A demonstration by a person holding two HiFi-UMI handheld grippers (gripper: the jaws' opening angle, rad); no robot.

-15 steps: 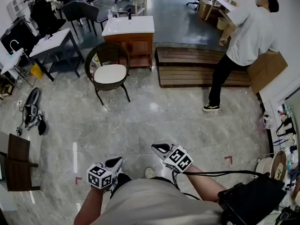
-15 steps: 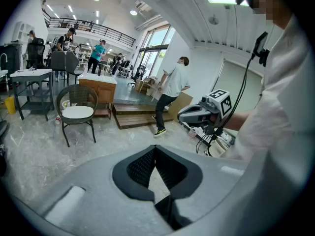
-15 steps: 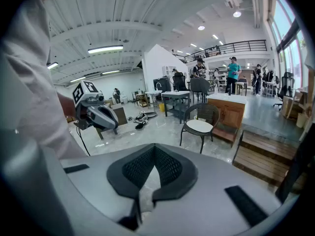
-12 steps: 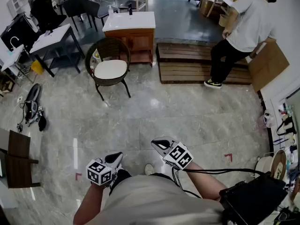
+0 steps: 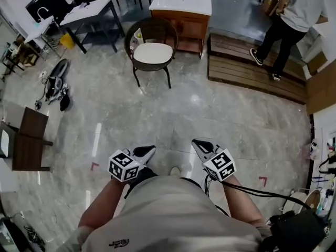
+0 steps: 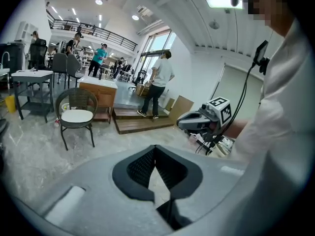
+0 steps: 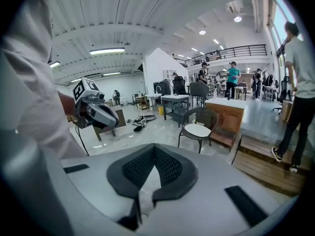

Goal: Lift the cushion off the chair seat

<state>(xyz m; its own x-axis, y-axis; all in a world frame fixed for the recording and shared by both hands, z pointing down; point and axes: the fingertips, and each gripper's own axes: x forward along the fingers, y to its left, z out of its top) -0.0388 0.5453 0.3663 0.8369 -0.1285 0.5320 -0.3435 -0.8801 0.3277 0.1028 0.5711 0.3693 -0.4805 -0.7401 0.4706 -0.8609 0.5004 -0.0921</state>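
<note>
legible text: none | shirt logo (image 5: 119, 242): too small to read

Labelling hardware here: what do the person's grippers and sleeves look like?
Both the left gripper and right gripper have light grey bodies with black, mesh-textured fingers. Each carries a white cube with black square markers. A black cable runs from the right one. The person wears a light short-sleeved shirt.
</note>
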